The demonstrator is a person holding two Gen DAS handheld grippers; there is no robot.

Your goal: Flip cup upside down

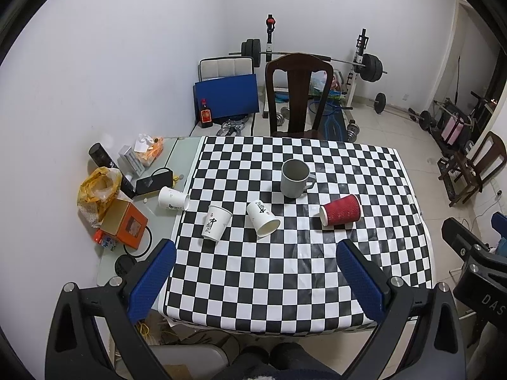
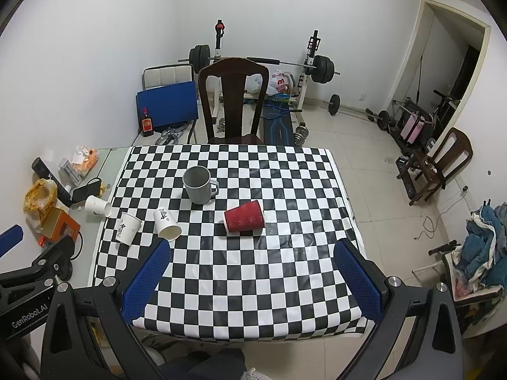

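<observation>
A grey mug stands upright, mouth up, on the checkered tablecloth. A red ribbed paper cup lies on its side right of it. One white paper cup lies on its side; another stands upside down; a third lies at the cloth's left edge. My left gripper and right gripper are open and empty, high above the near table edge.
Clutter sits on the table's left strip: an orange box, a yellow bag, a dark can. A dark wooden chair stands behind the table. A barbell rack is at the far wall.
</observation>
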